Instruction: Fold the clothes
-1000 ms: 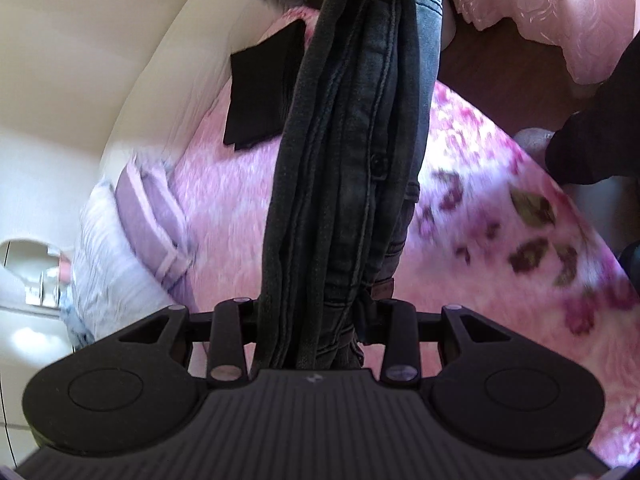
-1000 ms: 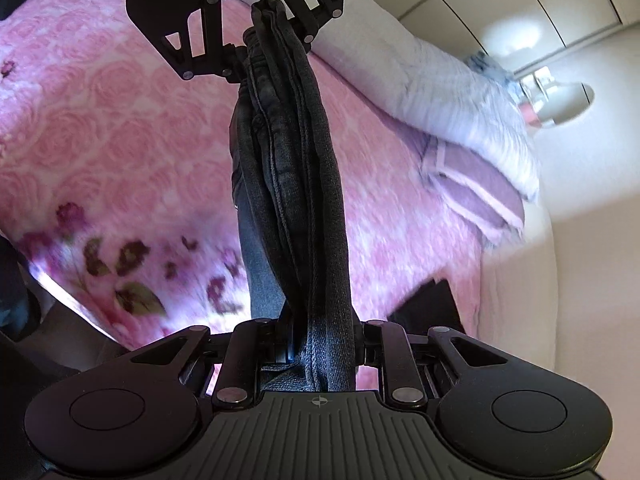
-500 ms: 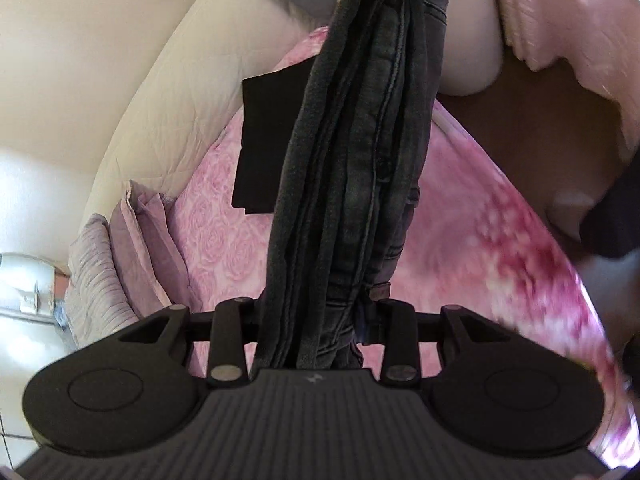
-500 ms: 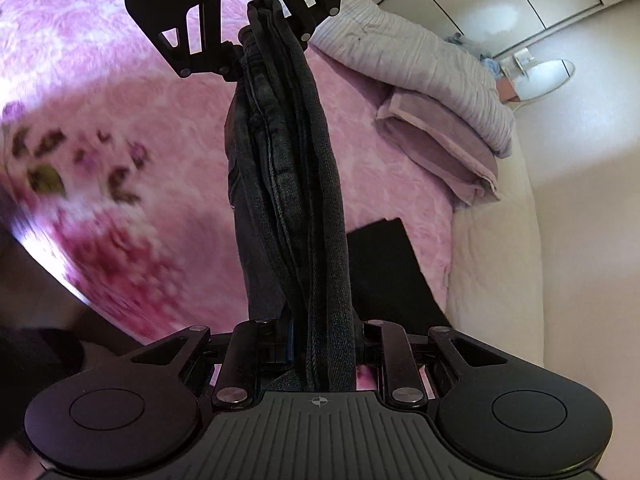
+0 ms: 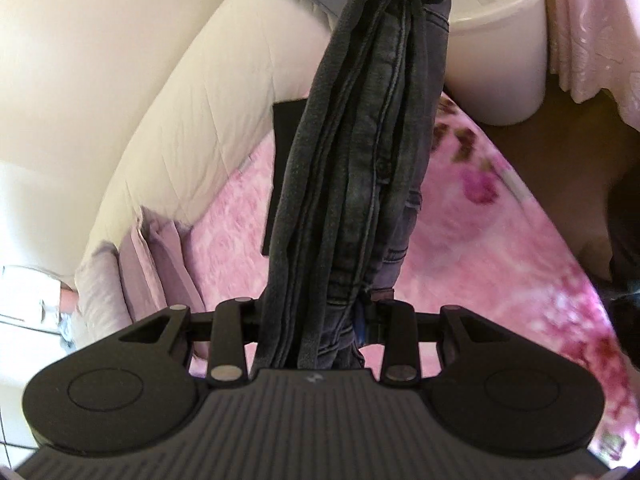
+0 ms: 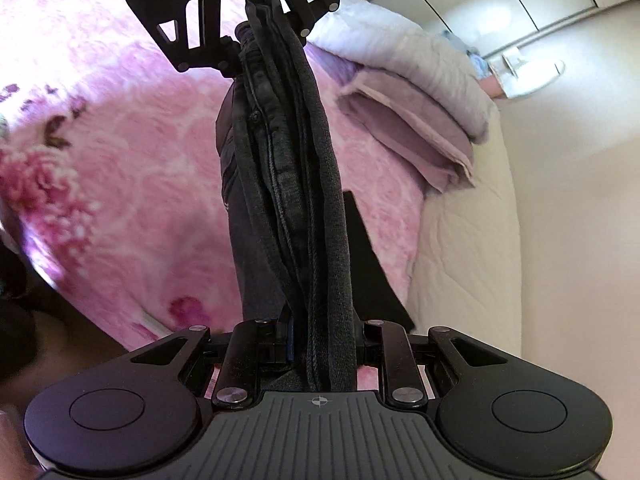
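In the left wrist view, the left gripper [image 5: 310,320] is seen clamped on a bunched pair of dark jeans [image 5: 360,168], which stretches from bottom centre to the top edge above the pink bedspread [image 5: 472,248]. A black garment [image 5: 286,128] lies behind it.

In the right wrist view, the right gripper [image 6: 320,344] is closed on the same jeans [image 6: 288,184], whose far end is pinched by the left gripper [image 6: 262,20] at top centre.
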A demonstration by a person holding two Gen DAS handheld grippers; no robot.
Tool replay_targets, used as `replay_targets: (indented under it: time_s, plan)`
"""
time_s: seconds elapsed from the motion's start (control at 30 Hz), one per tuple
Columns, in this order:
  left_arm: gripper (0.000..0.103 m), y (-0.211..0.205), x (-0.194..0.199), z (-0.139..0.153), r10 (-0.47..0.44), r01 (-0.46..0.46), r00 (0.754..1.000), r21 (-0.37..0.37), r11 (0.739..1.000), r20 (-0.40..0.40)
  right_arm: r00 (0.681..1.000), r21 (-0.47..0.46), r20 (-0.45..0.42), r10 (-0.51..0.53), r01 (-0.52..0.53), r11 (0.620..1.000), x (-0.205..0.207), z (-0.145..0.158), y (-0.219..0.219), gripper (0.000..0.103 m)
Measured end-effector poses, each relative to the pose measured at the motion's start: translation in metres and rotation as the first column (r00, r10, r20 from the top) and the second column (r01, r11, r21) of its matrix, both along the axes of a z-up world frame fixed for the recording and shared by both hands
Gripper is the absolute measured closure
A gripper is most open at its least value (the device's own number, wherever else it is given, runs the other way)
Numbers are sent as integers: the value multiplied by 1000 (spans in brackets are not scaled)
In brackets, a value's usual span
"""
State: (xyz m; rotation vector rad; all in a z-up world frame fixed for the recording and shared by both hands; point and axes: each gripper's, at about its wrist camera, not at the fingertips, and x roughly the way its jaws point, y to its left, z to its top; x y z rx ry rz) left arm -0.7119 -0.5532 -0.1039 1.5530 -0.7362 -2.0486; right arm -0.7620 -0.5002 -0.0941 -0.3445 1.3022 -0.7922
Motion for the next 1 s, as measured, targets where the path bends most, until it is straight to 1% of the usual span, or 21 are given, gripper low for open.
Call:
replay_targets:
  time_s: [0.1, 0.2, 0.3, 0.4, 0.43, 0.5, 0.53, 0.6, 0.63, 0.67, 0.7, 0.73, 0.77, 0.8, 0.87, 0.93, 1.0]
  plan:
    - [71, -26, -19, 0, 5, -5, 1000, -9, 1000, 3, 1000, -17, -7, -8, 8, 1000, -16, -1, -25, 83]
    - [71, -62, -41, 0, 30, -29, 1000, -28, 999, 4, 1000, -28, -2, 11, -11, 1000, -37, -2, -61, 83]
    - [71, -105, -66, -6, 97, -97, 995, -67, 993, -8, 998, -61, -5, 61, -61, 996, -64, -6, -109, 83]
    - [71, -145, -91, -19, 167, -170, 985, -110, 979, -34, 993, -128, -8, 115, -115, 985, -96, -19, -160, 83]
    - [71, -156, -98, -28, 184, -188, 982, -117, 975, -47, 991, -159, -14, 130, -131, 979, -105, -27, -174, 83]
    - [71, -176, -109, -61, 223, -230, 972, -113, 966, -74, 989, -206, -10, 149, -147, 967, -122, -52, -196, 82]
    - [71, -183, -115, -82, 241, -248, 967, -112, 962, -78, 988, -222, -5, 157, -154, 963, -129, -70, -205, 82]
    - [71, -194, -124, -139, 265, -269, 963, -87, 959, -56, 985, -218, 8, 171, -165, 962, -140, -117, -216, 82]
    - [69, -197, -128, -168, 268, -270, 963, -55, 961, -33, 985, -192, 8, 173, -168, 967, -144, -148, -222, 82]
    - [68, -196, -130, -192, 265, -265, 964, -9, 964, -5, 985, -140, 2, 173, -171, 975, -146, -176, -227, 82]
    - [62, -195, -132, -214, 258, -259, 966, 41, 965, 23, 985, -79, -6, 173, -173, 982, -148, -203, -231, 82]
    - [59, -190, -131, -230, 242, -244, 970, 47, 969, 36, 985, -19, -11, 172, -172, 985, -149, -223, -232, 81]
    - [59, -183, -128, -239, 221, -222, 975, 16, 975, 33, 985, 8, -13, 175, -174, 985, -151, -236, -229, 81]
    - [58, -179, -124, -240, 206, -206, 978, 1, 978, 23, 983, -5, -14, 183, -183, 983, -154, -242, -223, 79]
    - [56, -175, -115, -238, 182, -182, 983, -9, 983, -1, 981, -44, -15, 195, -196, 980, -162, -244, -211, 72]
    - [55, -171, -107, -236, 157, -157, 987, -21, 987, -24, 981, -48, -13, 192, -192, 980, -170, -242, -204, 66]
    - [55, -168, -100, -234, 136, -137, 990, -28, 990, -39, 982, -53, -17, 188, -188, 981, -176, -238, -197, 65]
